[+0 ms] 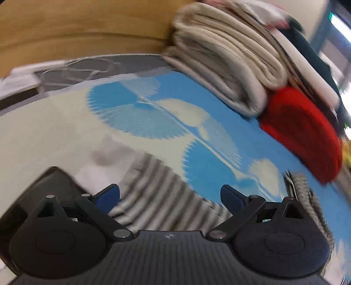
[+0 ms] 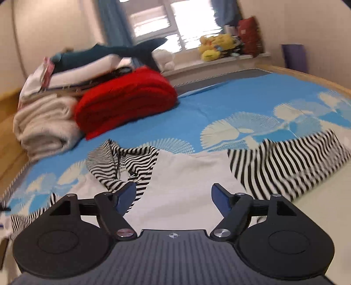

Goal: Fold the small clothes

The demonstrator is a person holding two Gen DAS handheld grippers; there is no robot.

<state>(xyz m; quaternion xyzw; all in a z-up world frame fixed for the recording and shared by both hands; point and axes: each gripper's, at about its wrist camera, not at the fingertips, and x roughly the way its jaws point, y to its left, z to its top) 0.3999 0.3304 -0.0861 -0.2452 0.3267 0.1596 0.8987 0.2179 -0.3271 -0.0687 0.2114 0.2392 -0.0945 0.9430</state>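
A: Where is the garment that needs folding?

B: It lies spread on the bedspread [image 2: 219,105], a white top with black-and-white striped sleeves [image 2: 186,175]. In the right wrist view one striped sleeve [image 2: 285,162] fans out to the right, and the other [image 2: 122,162] is bunched and twisted on the left. Laid out flat like that, I judge it is ready for the sleeves to be folded in.

A: And the grippers?

B: The right gripper [image 2: 173,197] hangs low over the white body of the top, its blue-padded fingers [image 2: 126,195] spread apart, gripping nothing. The left gripper [image 1: 170,197] is also spread, holding nothing, with a striped part of the garment just beneath and ahead of it. That view is motion-blurred, so I cannot tell whether the pads touch the cloth.

A: Why both wide?

B: Probably each is lining up to pinch an edge or sleeve; the twisted left sleeve looks as if it needs straightening first.

A: What else is on the bed?

B: A folded cream blanket [image 2: 43,125] and a folded red knit [image 2: 125,98] sit side by side, touching, toward the head of the bed, with more folded laundry and a dark teal plush shark [image 2: 114,50] stacked behind. They sit well apart from the top, which leaves room to work.

A: The room?

B: A blue bedspread with pale fan shapes, a wooden bed frame [image 1: 76,26], a bright window [image 2: 171,19] with blue curtains, and yellow plush toys [image 2: 217,46] on the sill.
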